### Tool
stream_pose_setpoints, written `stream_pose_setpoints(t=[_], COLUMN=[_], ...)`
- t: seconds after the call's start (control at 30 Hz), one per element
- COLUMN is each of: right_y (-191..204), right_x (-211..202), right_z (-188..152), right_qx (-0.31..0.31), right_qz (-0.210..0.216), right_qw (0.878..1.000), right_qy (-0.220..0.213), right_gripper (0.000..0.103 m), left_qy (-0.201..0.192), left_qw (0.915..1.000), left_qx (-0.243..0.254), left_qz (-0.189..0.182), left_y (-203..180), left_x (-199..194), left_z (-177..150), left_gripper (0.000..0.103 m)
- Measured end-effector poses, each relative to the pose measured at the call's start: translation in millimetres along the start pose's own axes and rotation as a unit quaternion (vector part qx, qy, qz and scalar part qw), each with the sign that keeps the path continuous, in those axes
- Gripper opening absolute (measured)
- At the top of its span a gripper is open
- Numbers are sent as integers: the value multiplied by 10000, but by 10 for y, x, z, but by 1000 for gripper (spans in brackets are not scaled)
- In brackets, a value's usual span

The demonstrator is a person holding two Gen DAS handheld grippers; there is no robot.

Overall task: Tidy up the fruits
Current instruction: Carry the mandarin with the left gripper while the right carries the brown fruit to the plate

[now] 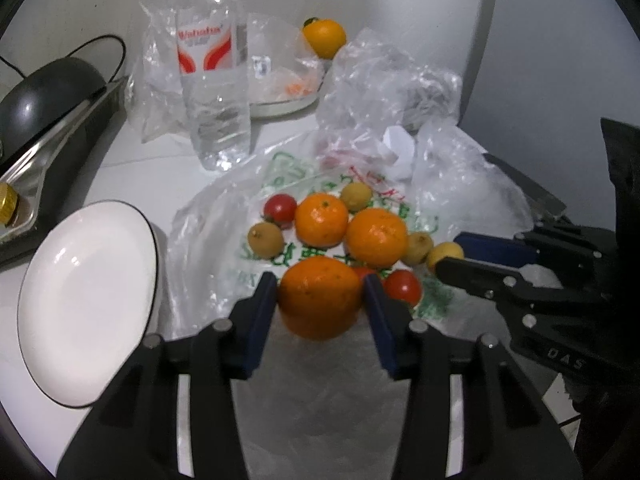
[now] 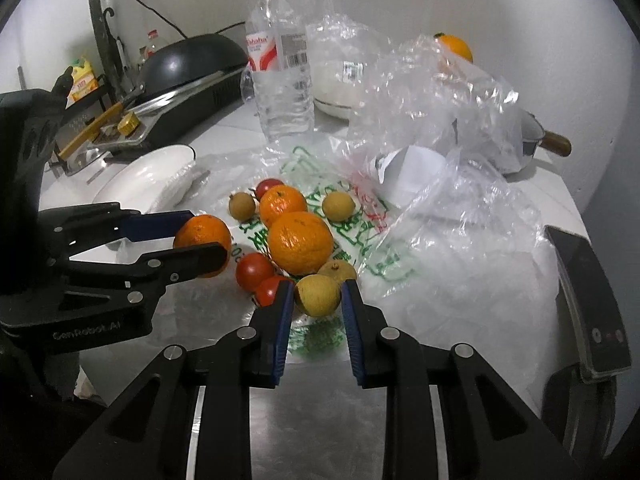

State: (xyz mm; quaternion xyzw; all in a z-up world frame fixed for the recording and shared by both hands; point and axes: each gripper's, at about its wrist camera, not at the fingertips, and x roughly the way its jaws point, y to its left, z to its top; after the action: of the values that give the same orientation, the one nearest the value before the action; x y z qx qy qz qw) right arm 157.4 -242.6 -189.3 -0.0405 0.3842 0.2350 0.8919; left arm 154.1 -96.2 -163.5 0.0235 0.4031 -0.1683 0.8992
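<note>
My left gripper (image 1: 320, 292) is shut on an orange (image 1: 319, 298), held just above a plastic bag (image 1: 240, 216); both show in the right wrist view too: the gripper (image 2: 200, 236), the orange (image 2: 202, 232). My right gripper (image 2: 317, 296) is shut on a yellow-brown longan (image 2: 318, 294); it also shows in the left wrist view (image 1: 450, 256). Two more oranges (image 1: 322, 220) (image 1: 376, 237), red tomatoes (image 1: 280, 209) and other longans (image 1: 266, 240) lie on the bag. A white plate (image 1: 88, 300) stands at the left.
A water bottle (image 1: 212, 64) stands behind the fruit, with crumpled clear bags (image 1: 392, 80) and another orange (image 1: 324, 37) on a dish. A black wok (image 2: 192, 60) and stove sit at the left. A dark device (image 2: 588, 300) lies at the right.
</note>
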Motion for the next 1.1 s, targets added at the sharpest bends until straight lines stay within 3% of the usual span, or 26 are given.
stream_pose_setpoints(t=[0.53,1.1], right_y=[370,1168], right_x=[-210,-50], right_z=[200,584], right_qx=[-236,-733], right_qz=[22,277], right_qw=[9992,9958], right_qy=[-325,-475], right_gripper=[27,27], left_qy=[-694,-973], left_qw=[9971,9895], left_qx=[61,-197], left_qz=[291,1049], left_y=[263,1101], left_x=[-603,-1017], left_z=[-11,-373], left_gripper=[46,46])
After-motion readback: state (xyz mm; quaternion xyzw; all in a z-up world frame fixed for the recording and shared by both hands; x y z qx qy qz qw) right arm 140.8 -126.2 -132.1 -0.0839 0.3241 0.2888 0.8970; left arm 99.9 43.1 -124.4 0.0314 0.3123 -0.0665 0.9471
